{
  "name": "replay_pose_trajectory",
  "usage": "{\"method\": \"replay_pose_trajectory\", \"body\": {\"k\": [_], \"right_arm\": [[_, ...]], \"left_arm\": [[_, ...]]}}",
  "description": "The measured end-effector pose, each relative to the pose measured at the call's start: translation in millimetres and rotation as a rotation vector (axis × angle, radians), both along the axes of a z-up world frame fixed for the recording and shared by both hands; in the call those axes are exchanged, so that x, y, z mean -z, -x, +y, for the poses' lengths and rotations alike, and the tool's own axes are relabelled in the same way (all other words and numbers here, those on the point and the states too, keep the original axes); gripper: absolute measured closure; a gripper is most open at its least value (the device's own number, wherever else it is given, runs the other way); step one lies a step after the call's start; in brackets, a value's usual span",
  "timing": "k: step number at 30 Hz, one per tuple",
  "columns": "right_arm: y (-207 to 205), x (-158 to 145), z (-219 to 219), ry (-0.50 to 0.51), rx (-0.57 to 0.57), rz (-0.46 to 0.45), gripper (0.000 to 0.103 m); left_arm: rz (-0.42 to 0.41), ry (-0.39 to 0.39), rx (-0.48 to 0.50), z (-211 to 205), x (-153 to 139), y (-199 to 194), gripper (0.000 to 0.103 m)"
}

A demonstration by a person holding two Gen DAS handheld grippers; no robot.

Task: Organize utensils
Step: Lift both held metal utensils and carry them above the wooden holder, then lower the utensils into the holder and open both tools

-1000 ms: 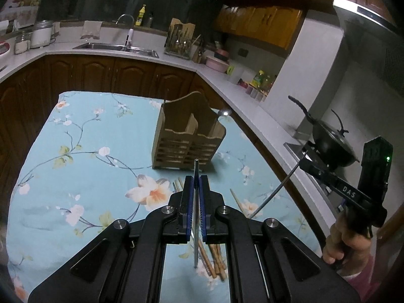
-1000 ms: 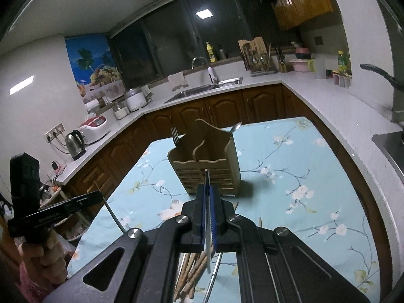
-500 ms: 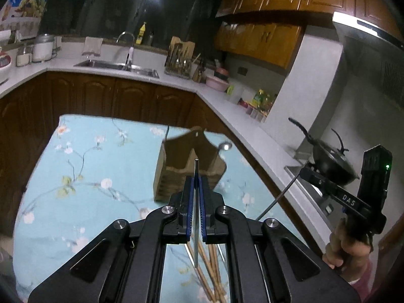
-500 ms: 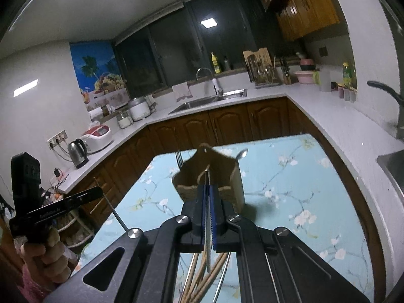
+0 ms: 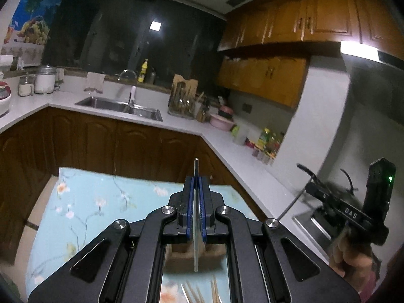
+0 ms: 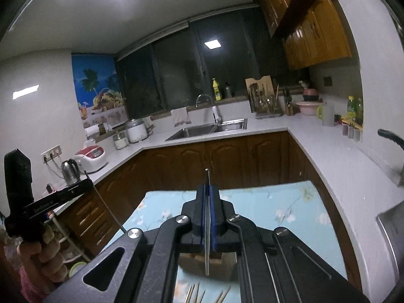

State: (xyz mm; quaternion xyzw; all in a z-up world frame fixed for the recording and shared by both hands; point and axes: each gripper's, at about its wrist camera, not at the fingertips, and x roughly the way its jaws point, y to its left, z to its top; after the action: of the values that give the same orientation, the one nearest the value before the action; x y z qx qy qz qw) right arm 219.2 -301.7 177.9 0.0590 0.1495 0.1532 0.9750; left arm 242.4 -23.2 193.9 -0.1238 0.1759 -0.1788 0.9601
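You hold a thin metal utensil point(image 5: 196, 217) clamped upright in the left gripper point(image 5: 196, 176) and another point(image 6: 207, 227) in the right gripper point(image 6: 208, 186); the wooden holder point(image 5: 194, 255) sits low at frame centre, so lower each straight down into a compartment, one at a time.

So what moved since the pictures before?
Both tongs, left and right, went up, so the wooden utensil holder slid low in each view. Each stayed shut on its thin metal utensil. The chopsticks stayed on the tablecloth.
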Motion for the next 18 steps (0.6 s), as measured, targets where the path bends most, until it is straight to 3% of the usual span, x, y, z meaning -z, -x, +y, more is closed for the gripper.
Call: {"method": "replay_pose_trajectory", "body": {"k": [7,18], "right_arm": [[-45,14,1,-0.019,0.012,0.032,0.1],[-79,93,-9,-0.088,0.036,0.153,0.1]], "left_arm": [[0.03,0.012,-0.056,-10,24,-59,0.1],[0.129,0.031,-0.089,-20,105,-86,0.1]]}}
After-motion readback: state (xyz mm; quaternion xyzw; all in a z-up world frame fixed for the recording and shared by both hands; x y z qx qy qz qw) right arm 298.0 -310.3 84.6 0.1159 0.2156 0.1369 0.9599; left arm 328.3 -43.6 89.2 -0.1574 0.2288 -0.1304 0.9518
